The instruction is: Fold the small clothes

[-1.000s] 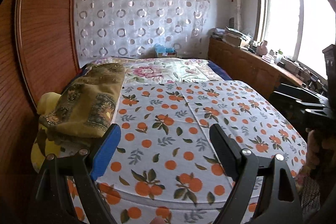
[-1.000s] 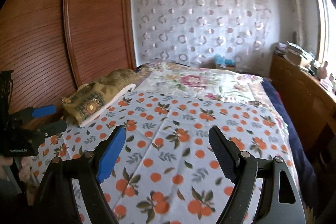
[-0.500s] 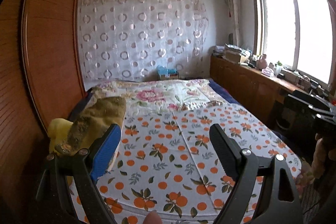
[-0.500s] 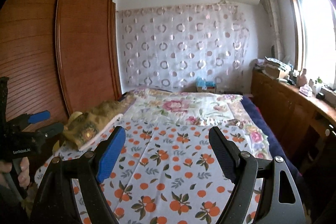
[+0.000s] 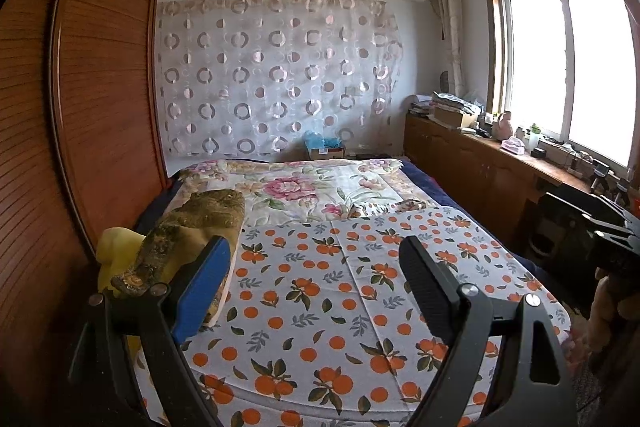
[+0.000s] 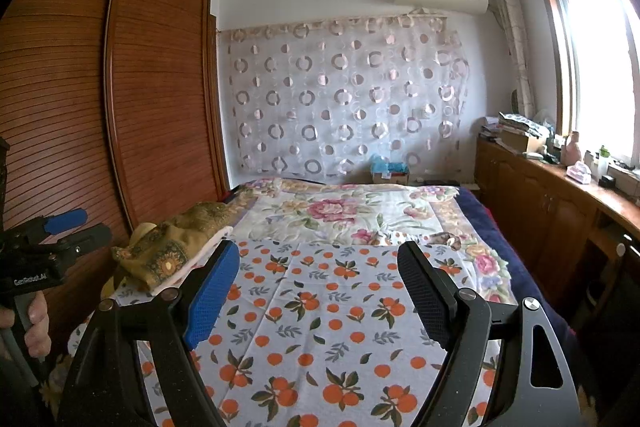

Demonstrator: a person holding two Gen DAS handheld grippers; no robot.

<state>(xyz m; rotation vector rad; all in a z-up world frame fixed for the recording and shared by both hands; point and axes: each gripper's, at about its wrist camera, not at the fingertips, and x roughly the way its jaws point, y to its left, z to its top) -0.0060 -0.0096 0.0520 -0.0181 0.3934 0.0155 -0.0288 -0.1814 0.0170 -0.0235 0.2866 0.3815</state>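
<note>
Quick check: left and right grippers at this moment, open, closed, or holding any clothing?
Left gripper: open, nothing between its fingers, above the orange-print sheet.
Right gripper: open, empty as well; the folded olive cloth lies untouched.

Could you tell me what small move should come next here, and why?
Probably bring the left gripper down toward the folded olive patterned cloth at the bed's left edge. Both grippers are open and empty, the right gripper too, with only the orange-print sheet ahead.

sheet (image 5: 320,291): white, orange fruit print | folded cloth (image 5: 188,227): olive-gold floral | curtain (image 5: 276,79): circles
</note>
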